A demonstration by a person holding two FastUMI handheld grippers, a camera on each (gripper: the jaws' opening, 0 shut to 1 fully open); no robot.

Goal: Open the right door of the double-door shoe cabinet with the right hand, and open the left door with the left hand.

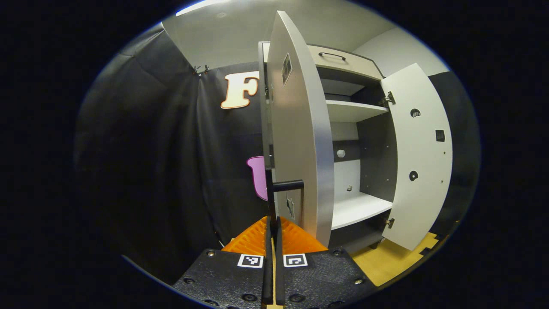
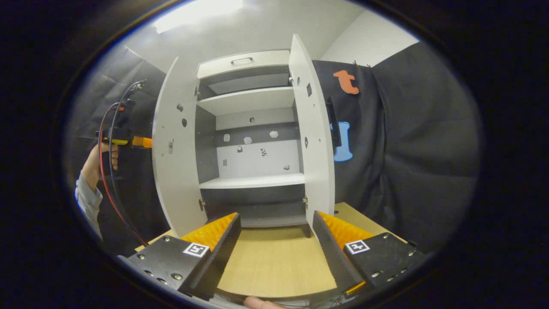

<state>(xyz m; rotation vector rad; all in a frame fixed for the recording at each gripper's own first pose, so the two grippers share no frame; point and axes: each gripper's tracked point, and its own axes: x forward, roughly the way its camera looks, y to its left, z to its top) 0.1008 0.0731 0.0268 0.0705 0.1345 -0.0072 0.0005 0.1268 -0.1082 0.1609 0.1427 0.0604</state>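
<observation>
Left gripper: fingers are pressing together on the lower end of the black bar handle of the cabinet's left door, which is standing swung well out, edge toward this camera. In the right gripper view the same gripper is showing far off at the left, just behind that door's outer face, with a person's hand and pale sleeve gripping it and red and black cables hanging down from it.

Tall white double-door shoe cabinet: sitting on a light wooden floor, both doors hanging open. Inside, white shelves and a grey back panel are showing; a drawer with a dark handle is running across the top.

Right door: standing swung outward, its dark handle facing the black cloth wall. In the left gripper view the door's inner face is showing, with round hinge holes.

Right gripper: fingers are standing wide apart, holding nothing, hovering low over the floor in front of the cabinet, well clear of both doors.
</observation>
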